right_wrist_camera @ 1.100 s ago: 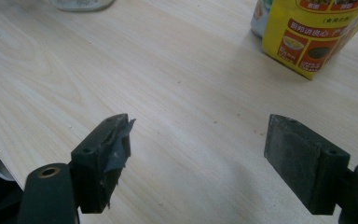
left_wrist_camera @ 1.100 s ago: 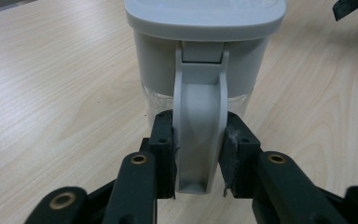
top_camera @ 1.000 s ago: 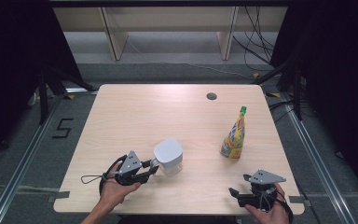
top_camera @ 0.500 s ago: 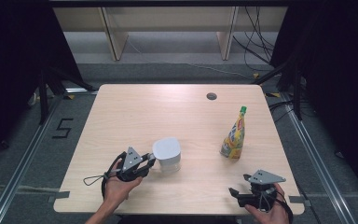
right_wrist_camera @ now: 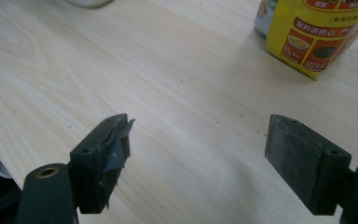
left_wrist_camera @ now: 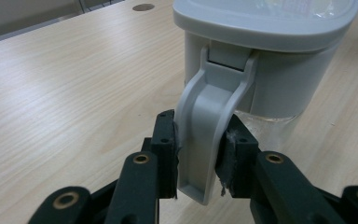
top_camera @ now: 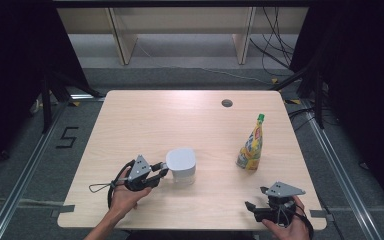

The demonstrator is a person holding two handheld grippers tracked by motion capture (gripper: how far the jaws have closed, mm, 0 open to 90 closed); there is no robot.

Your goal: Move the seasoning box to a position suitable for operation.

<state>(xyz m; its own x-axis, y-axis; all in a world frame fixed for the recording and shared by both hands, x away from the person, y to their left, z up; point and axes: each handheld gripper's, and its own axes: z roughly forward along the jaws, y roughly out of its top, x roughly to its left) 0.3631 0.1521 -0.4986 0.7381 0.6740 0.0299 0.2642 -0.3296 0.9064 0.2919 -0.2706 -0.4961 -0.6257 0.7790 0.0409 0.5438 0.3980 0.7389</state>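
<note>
A white lidded jug stands upright near the front of the wooden table. My left gripper is shut on the jug's handle, with one black jaw on either side of it, seen close in the left gripper view. A bottle with a yellow label and green cap stands to the right of the jug; its base appears in the right gripper view. My right gripper is held near the table's front right edge, jaws wide open with nothing between them.
A round cable hole lies at the back of the table. Dark floor with rails surrounds the table, and shelving legs stand behind it. Bare wood stretches between the jug and the bottle.
The jug went from tilted to standing upright on the table, with my left gripper still on its handle and moved slightly left. The right gripper stayed put.
</note>
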